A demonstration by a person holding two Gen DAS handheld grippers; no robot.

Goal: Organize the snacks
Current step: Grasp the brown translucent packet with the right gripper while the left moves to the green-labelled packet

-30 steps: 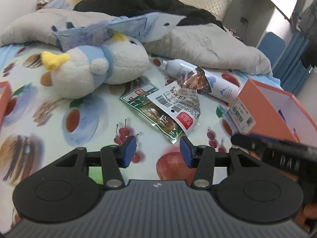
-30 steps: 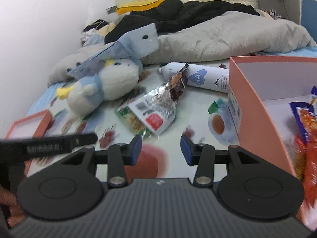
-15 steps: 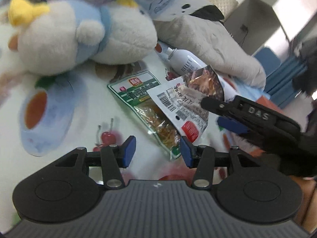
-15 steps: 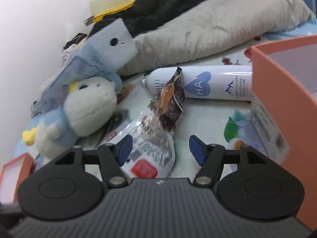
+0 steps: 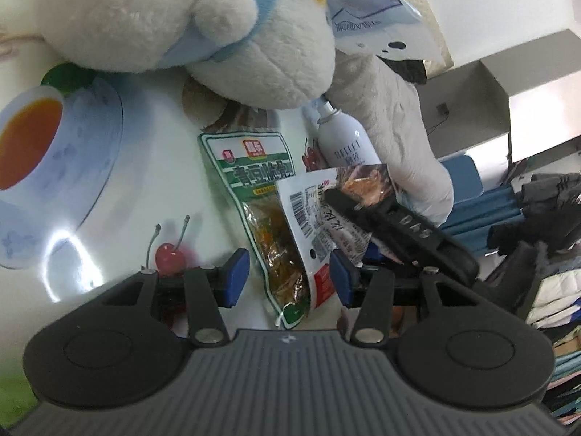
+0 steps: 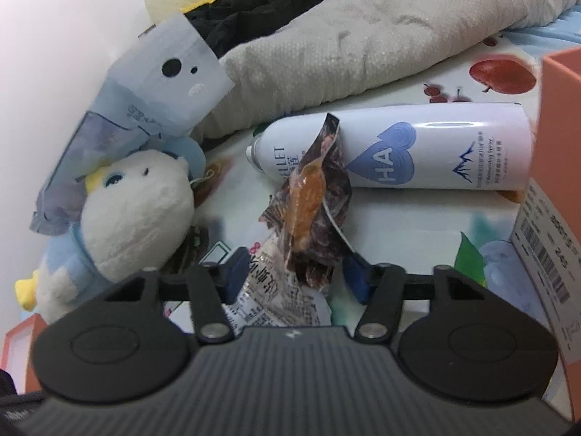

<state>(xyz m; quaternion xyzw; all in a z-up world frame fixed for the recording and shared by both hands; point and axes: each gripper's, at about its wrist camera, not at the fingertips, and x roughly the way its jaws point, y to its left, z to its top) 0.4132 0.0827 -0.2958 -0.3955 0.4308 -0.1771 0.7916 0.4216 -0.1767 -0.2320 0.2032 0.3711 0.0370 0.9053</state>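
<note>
A green snack packet [image 5: 261, 203] lies flat on the printed sheet. A white-and-brown snack packet [image 5: 312, 218] lies across its right side. My left gripper [image 5: 290, 279] is open, its blue pads on either side of the lower ends of both packets. My right gripper [image 6: 296, 278] is open around the white-and-brown packet [image 6: 308, 196], whose crumpled brown end sticks up between the pads. The right gripper's finger [image 5: 381, 218] shows in the left wrist view lying over that packet.
A white plush toy [image 5: 181, 25] [image 6: 134, 210] lies just beyond the packets, with a pale blue pouch [image 6: 145, 101] on it. A white spray can [image 6: 399, 149] lies behind. An orange box [image 6: 559, 167] stands at the right. A grey blanket [image 6: 363, 43] is at the back.
Both grippers have moved forward and down onto the packets. The right gripper now straddles the white-and-brown packet; the left straddles the lower ends of both.
</note>
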